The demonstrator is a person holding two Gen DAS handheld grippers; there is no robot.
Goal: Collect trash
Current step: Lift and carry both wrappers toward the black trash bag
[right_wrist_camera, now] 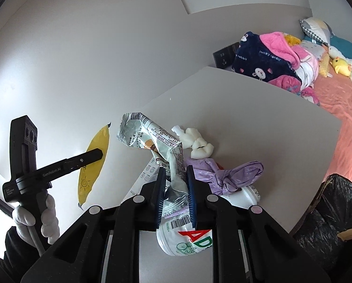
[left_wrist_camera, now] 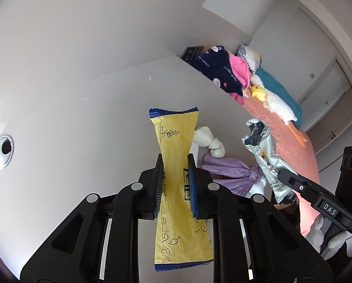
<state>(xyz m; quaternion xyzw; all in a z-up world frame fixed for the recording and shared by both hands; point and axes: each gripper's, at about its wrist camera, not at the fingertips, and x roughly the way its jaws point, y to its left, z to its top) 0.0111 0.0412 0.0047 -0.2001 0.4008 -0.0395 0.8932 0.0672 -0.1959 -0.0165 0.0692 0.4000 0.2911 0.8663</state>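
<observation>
My left gripper [left_wrist_camera: 176, 162] is shut on a yellow wrapper with blue ends [left_wrist_camera: 176, 141] and holds it up above the white desk [left_wrist_camera: 105, 118]. My right gripper [right_wrist_camera: 175, 172] is shut on a crumpled silver-and-white snack wrapper [right_wrist_camera: 152, 136], also held above the desk. Each gripper shows in the other's view: the left one with the yellow wrapper [right_wrist_camera: 94, 162], the right one with the silver wrapper [left_wrist_camera: 263, 151]. On the desk lie a knotted purple bag [right_wrist_camera: 225, 172], crumpled white tissue [right_wrist_camera: 194, 143] and a white bottle with red letters [right_wrist_camera: 187, 240].
A black bag in a cardboard box [right_wrist_camera: 329, 214] stands at the desk's right edge. Beyond it is a bed with a pink cover [right_wrist_camera: 341, 108], blankets and plush toys. The desk has a cable hole [left_wrist_camera: 2, 152] at the left.
</observation>
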